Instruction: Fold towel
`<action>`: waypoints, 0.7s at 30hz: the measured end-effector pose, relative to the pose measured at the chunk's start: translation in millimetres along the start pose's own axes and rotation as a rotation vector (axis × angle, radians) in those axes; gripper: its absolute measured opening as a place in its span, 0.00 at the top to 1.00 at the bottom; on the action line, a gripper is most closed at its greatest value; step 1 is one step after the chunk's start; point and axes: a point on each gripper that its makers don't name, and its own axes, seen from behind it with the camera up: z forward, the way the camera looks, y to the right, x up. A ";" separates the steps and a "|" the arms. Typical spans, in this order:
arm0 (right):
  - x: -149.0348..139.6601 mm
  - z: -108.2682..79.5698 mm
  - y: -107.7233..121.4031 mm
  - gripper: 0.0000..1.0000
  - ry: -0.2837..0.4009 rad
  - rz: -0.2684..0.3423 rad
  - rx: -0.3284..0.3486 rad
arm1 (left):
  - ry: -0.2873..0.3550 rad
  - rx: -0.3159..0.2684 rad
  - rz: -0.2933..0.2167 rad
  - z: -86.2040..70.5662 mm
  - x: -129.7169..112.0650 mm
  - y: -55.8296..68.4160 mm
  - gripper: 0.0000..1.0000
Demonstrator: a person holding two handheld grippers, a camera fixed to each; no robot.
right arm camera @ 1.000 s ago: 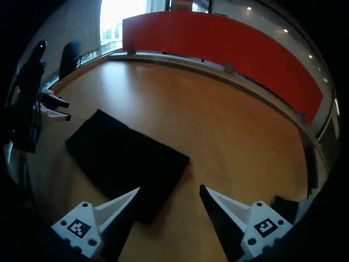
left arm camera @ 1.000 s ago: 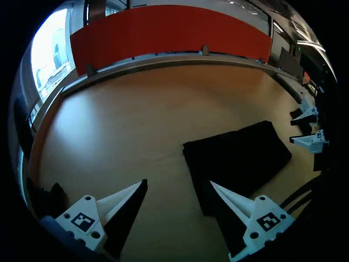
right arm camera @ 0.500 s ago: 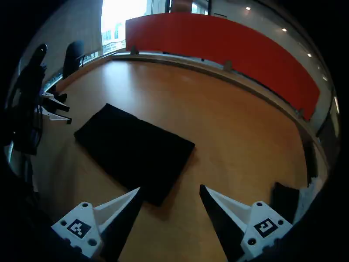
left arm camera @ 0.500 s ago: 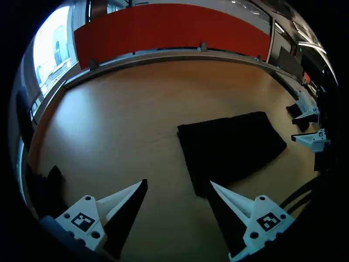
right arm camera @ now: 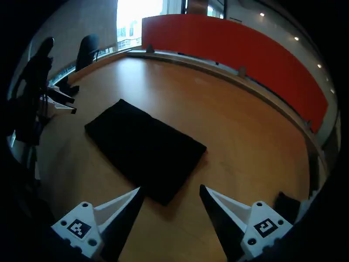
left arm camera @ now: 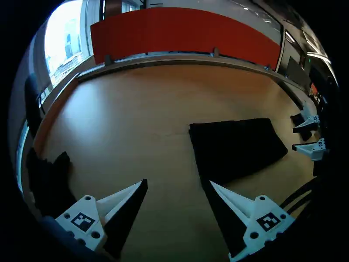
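Note:
A black towel (left arm camera: pixel 237 148) lies folded flat in a rectangle on the wooden table (left arm camera: pixel 144 118). In the left gripper view my left gripper (left arm camera: pixel 178 187) hovers open near the towel's near corner, nothing between its fingers. The right gripper view has the same towel (right arm camera: pixel 146 148) ahead of my right gripper (right arm camera: pixel 170 192), which is open and empty just short of the towel's near edge. At the left gripper view's far right the right gripper (left arm camera: pixel 310 136) stands open. The left gripper (right arm camera: pixel 61 102) appears at the far left of the right gripper view, held by a dark-sleeved arm.
A red partition (left arm camera: pixel 183 30) runs along the table's far edge, also seen as a red partition (right arm camera: pixel 235 52). Dark cloth (left arm camera: pixel 48 179) lies at the table's left corner. An office chair (right arm camera: pixel 87 48) and bright windows (right arm camera: pixel 135 17) stand beyond.
Both grippers have drawn back and turned slightly; the towel sits a little farther from the fingertips than a second ago. The towel itself has stayed flat and in place.

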 end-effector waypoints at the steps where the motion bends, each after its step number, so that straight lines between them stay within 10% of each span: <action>1: 0.1 0.8 -0.4 0.05 -0.001 -0.005 0.005 | 0.001 0.004 -0.006 -2.0 -1.3 -1.6 0.05; 21: -12.6 16.6 -5.0 0.13 -0.054 -0.088 0.063 | -0.008 0.055 -0.075 -33.9 -30.0 -16.5 0.05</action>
